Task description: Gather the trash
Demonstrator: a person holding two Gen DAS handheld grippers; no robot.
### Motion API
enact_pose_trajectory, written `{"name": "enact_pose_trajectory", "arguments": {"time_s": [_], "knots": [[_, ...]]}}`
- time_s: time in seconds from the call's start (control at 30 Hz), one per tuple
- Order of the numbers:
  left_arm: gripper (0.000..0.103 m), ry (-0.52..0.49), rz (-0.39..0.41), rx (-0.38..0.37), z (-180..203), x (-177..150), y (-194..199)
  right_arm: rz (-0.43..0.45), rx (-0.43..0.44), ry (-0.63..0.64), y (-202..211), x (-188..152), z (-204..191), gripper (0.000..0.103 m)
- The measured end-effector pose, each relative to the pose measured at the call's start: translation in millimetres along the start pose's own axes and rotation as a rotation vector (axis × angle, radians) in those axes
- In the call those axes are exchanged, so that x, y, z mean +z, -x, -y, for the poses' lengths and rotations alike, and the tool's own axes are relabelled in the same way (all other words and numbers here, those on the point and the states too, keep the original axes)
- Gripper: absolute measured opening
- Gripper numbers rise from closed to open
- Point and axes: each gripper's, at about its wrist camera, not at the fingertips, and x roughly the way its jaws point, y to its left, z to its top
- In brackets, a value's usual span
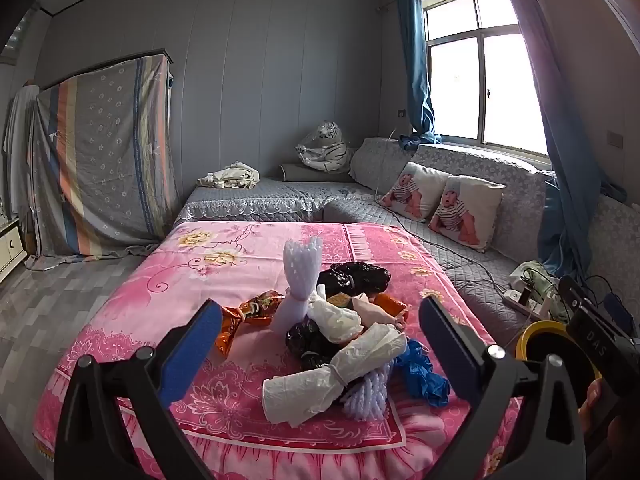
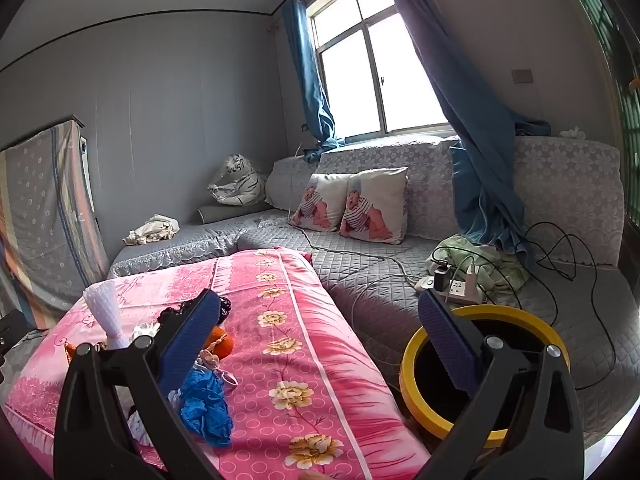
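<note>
Grey walls and a bright window [image 2: 360, 76] with blue curtains [image 2: 476, 152] close in this room, and a long grey sofa [image 2: 400, 288] runs under the window, at twelve to three o'clock from where the grippers point. Two baby-print cushions [image 2: 352, 204] lean against its back, and a toy tiger [image 2: 240, 180] sits in the far corner at about eleven o'clock. Right in front stands a low surface under a pink flowered cover [image 1: 248, 248].

On that cover lies the trash [image 1: 340, 328], heaped near the front edge: a white foam net [image 1: 298, 280] standing upright, a black bag [image 1: 354, 278] behind it at one o'clock, an orange foil wrapper [image 1: 244, 316] at nine o'clock of the heap, crumpled white paper [image 1: 340, 372] in front, and a blue plastic bag [image 2: 206, 404] at the heap's four o'clock.

Beside the cover, at about four o'clock, a yellow-rimmed bin [image 2: 424, 344] stands against the sofa seat, with a power strip [image 2: 456, 286] and cables just beyond it.

Left gripper [image 1: 320, 356] hangs over the heap, its blue pads spread wide with nothing pinched. Right gripper [image 2: 320, 344] is spread equally wide and empty, one finger [image 2: 450, 344] over the bin's mouth.
</note>
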Motion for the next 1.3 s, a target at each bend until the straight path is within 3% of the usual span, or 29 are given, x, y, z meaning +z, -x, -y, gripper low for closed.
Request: {"name": "enact_pose_trajectory", "arguments": {"time_s": [1.3], "knots": [[0.095, 0.002, 0.003, 0.002, -2.9, -3.5, -1.1, -0.007, 0.018, 0.007, -2.3, -2.2, -3.2, 0.095]]}}
